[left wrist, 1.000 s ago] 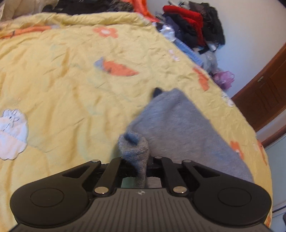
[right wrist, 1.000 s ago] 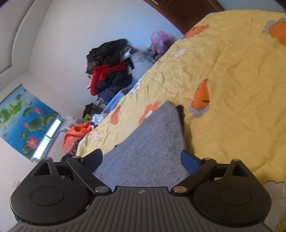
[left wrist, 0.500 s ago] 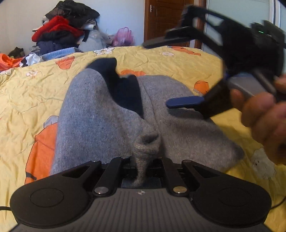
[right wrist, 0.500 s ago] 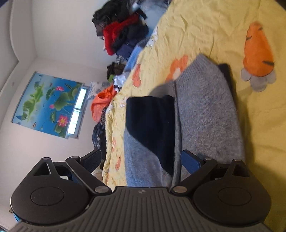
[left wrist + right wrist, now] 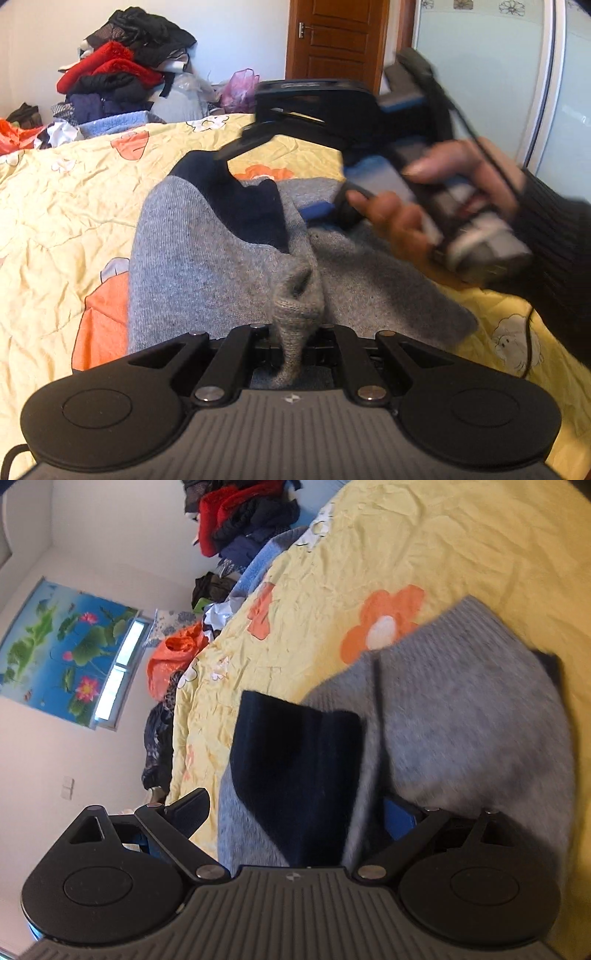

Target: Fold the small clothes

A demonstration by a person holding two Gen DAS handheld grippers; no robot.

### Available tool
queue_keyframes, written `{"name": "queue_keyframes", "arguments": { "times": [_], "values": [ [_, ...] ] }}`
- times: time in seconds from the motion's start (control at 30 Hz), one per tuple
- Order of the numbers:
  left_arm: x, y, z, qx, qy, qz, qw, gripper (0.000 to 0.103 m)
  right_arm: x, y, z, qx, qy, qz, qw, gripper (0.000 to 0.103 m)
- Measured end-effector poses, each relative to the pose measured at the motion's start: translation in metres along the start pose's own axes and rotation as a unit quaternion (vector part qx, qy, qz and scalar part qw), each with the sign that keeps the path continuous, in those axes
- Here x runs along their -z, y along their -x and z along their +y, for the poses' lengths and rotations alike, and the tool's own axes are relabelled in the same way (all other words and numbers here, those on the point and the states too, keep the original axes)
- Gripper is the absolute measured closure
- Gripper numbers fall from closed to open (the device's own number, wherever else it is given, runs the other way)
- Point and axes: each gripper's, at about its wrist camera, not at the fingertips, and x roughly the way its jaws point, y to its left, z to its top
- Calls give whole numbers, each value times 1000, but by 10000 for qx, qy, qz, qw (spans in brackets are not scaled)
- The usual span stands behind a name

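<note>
- Wool, grey, bunched into a little knot, sits clamped tight in the left tool point(image 5: 295, 343), whose jaws are fully closed on that pinch of the sweater point(image 5: 207, 266).
- The sweater itself lies spread on the bed point(image 5: 66, 206), grey with a dark navy band point(image 5: 243, 206) folded over near its middle.
- Just beyond the pinch, the right tool point(image 5: 280, 173) reaches in from the right side, tipped on its side, one black finger up over the navy part and a blue-padded one low against the grey knit.
- Its jaws stand wide and have just been closing; from its own camera the right tool point(image 5: 295, 808) has the navy fold and grey cloth between the fingers, but the pads are not pressing on it.
- A hand point(image 5: 436, 206) in a dark ribbed sleeve point(image 5: 554, 251) grips that tool's handle; the picture is blurred there.
- The yellow bedspread is creased and printed with orange flowers point(image 5: 384, 620).
- Farther off, a pile of clothes point(image 5: 122, 74), red and black, is heaped against the wall.
- A brown wooden door point(image 5: 336, 40) is behind the bed.
- A blue lotus picture point(image 5: 62, 646) hangs on the side wall.
</note>
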Motion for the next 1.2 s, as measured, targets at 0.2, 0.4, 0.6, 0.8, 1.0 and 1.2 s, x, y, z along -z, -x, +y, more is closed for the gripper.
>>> {"name": "queue_keyframes", "arguments": {
  "times": [0.2,0.4,0.6,0.8,1.0,1.2],
  "values": [
    [-9,-2,-7,39,-103,-24,9999,97,-9,0,13,350,870,-72,9956,89],
    [-27,-3,-43,616,-421,-325,9967,97,-33,73,7,212,917,-585,9938,89],
    [-6,-59,-88,799,-890,316,9923,97,-25,85,-47,1021,693,-585,9906,89],
    [-2,-33,-91,993,-1413,-204,9848,94,-12,93,-67,869,244,-943,9914,82],
    [-21,18,-46,858,-1337,-931,9829,21,-22,110,-18,779,858,-1618,9800,42],
    [-33,8,-23,680,-1035,-1188,9852,16,-25,58,-10,1840,1340,-820,9703,36]
  ]
}}
